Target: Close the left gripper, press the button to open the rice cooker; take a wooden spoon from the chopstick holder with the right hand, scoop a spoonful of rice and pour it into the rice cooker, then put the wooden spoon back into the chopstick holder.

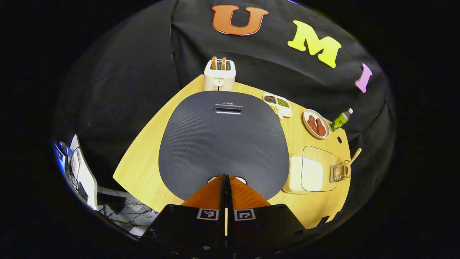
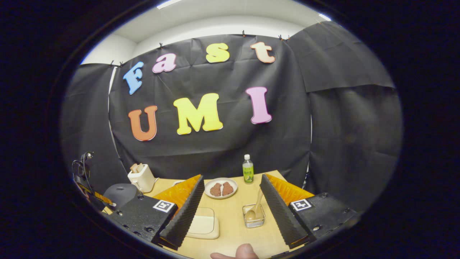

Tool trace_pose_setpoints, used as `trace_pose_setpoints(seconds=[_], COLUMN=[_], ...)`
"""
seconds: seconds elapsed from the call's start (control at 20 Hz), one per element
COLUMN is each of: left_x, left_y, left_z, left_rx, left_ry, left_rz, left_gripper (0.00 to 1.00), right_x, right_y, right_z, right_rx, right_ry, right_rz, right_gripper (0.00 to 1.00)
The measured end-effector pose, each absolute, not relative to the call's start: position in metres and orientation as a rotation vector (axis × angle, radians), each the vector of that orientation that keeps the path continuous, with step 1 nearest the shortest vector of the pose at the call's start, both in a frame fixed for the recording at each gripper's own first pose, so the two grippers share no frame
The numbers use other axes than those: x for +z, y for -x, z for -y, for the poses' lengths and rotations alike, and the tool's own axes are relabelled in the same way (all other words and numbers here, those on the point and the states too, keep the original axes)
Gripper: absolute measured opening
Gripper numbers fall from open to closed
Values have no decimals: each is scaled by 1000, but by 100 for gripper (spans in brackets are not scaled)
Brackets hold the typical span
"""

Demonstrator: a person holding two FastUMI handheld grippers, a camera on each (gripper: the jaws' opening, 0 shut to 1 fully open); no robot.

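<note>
Left gripper (image 1: 226, 177), fingers pressed together, tips at the 6 o'clock rim of the dark grey, closed rice cooker lid (image 1: 223, 142). Right gripper (image 2: 230, 196), fingers spread wide, nothing held; wooden spoon (image 2: 256, 208) stands in the clear chopstick holder (image 2: 253, 220) between them, beige rice box (image 2: 203, 223) at its 9 o'clock.

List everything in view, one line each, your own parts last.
rice cooker: 1, dark grey lid shut, table centre
toaster: 1, cream, two toast slices, behind cooker
divided tray: 1, white, mixed grains
plate: 1, white, two reddish pieces
bottle: 1, green, table edge
rice container: 1, cream, clear lid
chopstick holder: 1, clear
wooden spoon: 1, tan, in holder
table: 1, light wood
left gripper: shut, over cooker's front edge
right gripper: open
fingertip: bottom edge
</note>
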State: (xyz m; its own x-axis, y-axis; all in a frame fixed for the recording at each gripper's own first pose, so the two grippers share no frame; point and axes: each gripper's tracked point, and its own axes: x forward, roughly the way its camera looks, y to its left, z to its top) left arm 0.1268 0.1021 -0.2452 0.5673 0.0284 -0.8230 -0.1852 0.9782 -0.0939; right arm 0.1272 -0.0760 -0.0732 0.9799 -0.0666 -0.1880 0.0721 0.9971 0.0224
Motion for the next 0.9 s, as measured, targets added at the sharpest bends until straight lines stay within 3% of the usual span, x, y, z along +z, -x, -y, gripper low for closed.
trace_pose_setpoints(seconds=[0.25,0.45,0.55,0.65,0.7,0.8,0.9], left_x=[-212,-168,-143,-115,-103,-86,-79], left_y=[-124,-136,-148,-156,-161,-160,-158], left_z=[-95,-90,-93,-95,-96,-93,-90], left_rx=[105,80,78,70,69,66,69], left_ry=[202,256,222,175,150,148,164], left_rz=[-868,-733,-653,-557,-507,-463,-431], left_gripper=[2,32,60,55,82,96,95], right_x=[-51,-32,-25,-20,-17,-13,-10], right_y=[-110,-100,-95,-91,-89,-86,-83], right_z=[73,76,76,76,76,74,72], right_rx=[-73,-79,-82,-84,-85,-82,-76], right_ry=[-13,31,42,48,48,54,65], right_rz=[-143,-111,-98,-91,-86,-78,-71], right_gripper=[100,100,99,100,98,98,98])
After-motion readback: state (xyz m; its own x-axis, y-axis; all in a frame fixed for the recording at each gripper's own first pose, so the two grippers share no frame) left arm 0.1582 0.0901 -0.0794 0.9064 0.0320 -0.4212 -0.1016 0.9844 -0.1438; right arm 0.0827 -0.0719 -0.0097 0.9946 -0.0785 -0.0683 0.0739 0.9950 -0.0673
